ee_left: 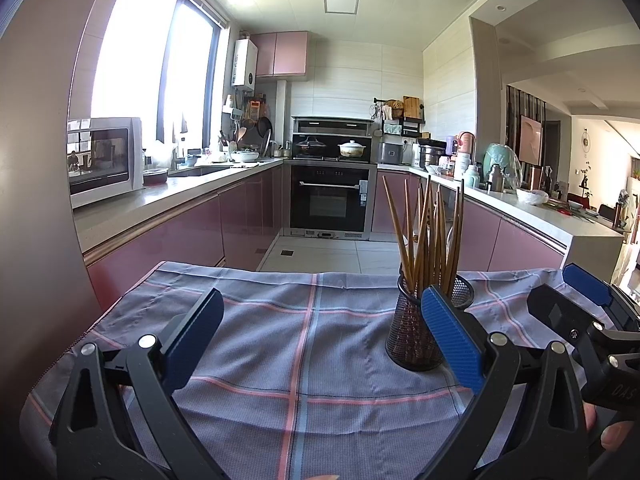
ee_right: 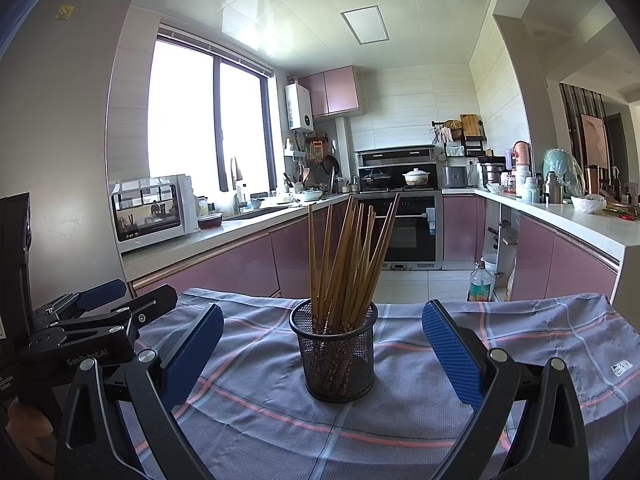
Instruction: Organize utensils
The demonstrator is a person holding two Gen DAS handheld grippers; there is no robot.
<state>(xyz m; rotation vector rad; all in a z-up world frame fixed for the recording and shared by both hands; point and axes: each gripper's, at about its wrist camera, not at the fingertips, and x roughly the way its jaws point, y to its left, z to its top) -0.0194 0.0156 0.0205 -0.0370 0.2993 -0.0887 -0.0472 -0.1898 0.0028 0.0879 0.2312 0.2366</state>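
Note:
A black mesh cup [ee_right: 337, 354] stands upright on a grey plaid cloth [ee_right: 260, 420], holding several brown wooden chopsticks [ee_right: 344, 260] that fan upward. In the right wrist view the cup sits centred ahead of my right gripper [ee_right: 322, 354], whose blue-padded fingers are spread wide and empty. In the left wrist view the same cup [ee_left: 412, 340] with its chopsticks [ee_left: 430, 236] stands just beyond my right-hand fingertip, and my left gripper [ee_left: 320, 344] is open with only cloth [ee_left: 300, 360] between its fingers. The right gripper [ee_left: 580, 304] shows at the far right, the left gripper [ee_right: 108, 304] at the far left.
The cloth covers a small table with its far edge [ee_left: 280, 274] dropping to a tiled kitchen floor. Pink cabinets and counters run on both sides, with a microwave [ee_right: 154, 210] on the left counter and an oven [ee_left: 330, 200] at the back. A bottle [ee_right: 480, 282] stands on the floor.

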